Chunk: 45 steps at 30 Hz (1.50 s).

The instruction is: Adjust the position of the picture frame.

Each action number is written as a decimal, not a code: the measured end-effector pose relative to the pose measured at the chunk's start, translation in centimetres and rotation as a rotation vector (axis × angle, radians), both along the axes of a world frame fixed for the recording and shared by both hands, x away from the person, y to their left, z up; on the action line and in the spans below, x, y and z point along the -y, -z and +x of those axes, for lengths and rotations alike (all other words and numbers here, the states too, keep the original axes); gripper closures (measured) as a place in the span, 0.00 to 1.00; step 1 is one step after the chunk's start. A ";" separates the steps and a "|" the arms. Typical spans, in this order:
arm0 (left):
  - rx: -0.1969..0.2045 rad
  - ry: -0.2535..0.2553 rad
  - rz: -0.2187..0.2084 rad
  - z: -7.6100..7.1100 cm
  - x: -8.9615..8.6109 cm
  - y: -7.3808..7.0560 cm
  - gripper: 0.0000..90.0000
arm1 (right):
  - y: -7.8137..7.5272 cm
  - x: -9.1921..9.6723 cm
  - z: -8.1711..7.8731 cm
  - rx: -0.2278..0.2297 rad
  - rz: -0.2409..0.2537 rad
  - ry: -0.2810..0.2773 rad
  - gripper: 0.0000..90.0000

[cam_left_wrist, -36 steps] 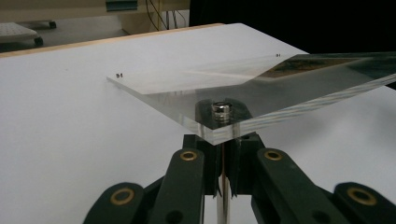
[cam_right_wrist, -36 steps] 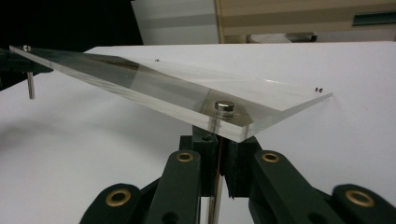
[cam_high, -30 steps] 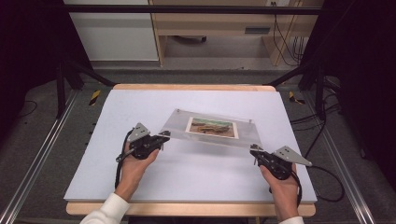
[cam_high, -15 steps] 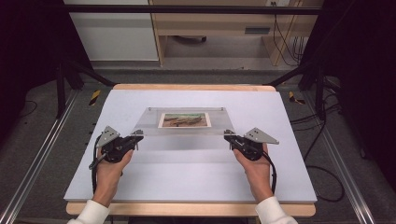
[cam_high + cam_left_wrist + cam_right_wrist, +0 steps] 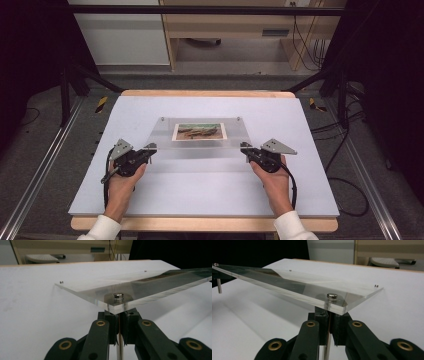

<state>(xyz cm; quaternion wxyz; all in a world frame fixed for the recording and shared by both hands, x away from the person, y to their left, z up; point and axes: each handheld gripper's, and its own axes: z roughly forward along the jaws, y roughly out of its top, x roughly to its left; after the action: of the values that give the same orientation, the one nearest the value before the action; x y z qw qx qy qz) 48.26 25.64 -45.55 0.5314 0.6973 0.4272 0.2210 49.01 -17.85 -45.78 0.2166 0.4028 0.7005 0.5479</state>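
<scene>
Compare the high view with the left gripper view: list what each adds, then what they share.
High view: the left hand and right hand, the right gripper at a near corner of the clear acrylic plate, the colour landscape photo face-on. Left gripper view: the round silver stud on its corner, the thin metal post clamped beneath. Both: that plate, white table, left gripper.

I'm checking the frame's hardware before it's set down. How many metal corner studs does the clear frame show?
4: two at the far corners, left and right, and one at each near corner, above the left tool and above the right tool.
</scene>
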 end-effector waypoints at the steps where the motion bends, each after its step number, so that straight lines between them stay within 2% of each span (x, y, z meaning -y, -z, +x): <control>1: 0.000 0.000 0.000 0.0 0.0 0.0 0.93 | 0.2 0.0 -0.1 -0.009 0.000 -0.002 0.94; 2: -0.016 0.004 0.019 -0.2 0.1 0.2 0.93 | 0.3 0.1 -0.1 -0.021 -0.004 -0.004 0.94; 7: -0.035 0.018 0.054 -0.5 0.3 0.6 0.93 | 0.8 0.2 -0.3 -0.054 -0.020 -0.013 0.94; 15: -0.064 0.037 0.061 -0.5 0.2 1.0 0.93 | 1.2 0.3 -0.4 -0.070 -0.033 -0.022 0.94; 25: -0.074 0.054 0.063 -0.1 0.4 1.2 0.93 | 1.2 0.4 -1.1 -0.084 -0.041 -0.010 0.94; 32: -0.097 0.089 0.109 -0.1 0.6 1.6 0.93 | 1.8 0.6 -1.4 -0.121 -0.053 -0.004 0.94; 35: -0.101 0.092 0.122 -0.1 0.6 1.7 0.93 | 1.9 0.6 -1.4 -0.130 -0.065 -0.005 0.94; 36: -0.108 0.094 0.144 -0.2 0.7 1.8 0.93 | 2.0 0.6 -1.5 -0.147 -0.082 -0.004 0.94; 39: -0.118 0.090 0.162 -0.2 0.8 1.9 0.93 | 2.1 0.5 -1.5 -0.160 -0.091 -0.009 0.94; 45: -0.122 0.090 0.176 -0.2 0.9 2.0 0.93 | 2.4 0.5 -1.5 -0.174 -0.105 -0.014 0.94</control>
<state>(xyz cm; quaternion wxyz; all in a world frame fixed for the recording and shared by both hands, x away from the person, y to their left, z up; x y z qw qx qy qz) 48.01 24.74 -47.60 0.4505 0.7719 0.4060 0.1907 47.56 -18.34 -48.13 0.1718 0.4320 0.7472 0.4750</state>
